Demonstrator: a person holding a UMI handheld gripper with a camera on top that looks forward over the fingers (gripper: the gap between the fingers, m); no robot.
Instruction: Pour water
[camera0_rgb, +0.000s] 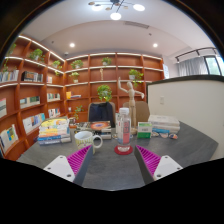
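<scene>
Bookshelves (40, 85) line the room behind a grey table (112, 165). Clear bottle (123, 132) stands on a red coaster, just ahead of the spread, empty fingers (112, 160). White mug (86, 139) left of bottle; book stacks (54, 130) farther left. No legible writing.

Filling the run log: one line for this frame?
phase: approach | gripper: open, holding nothing | bottle: upright on table, beyond fingers | mug: beside bottle, apart | pour: not yet started
</scene>
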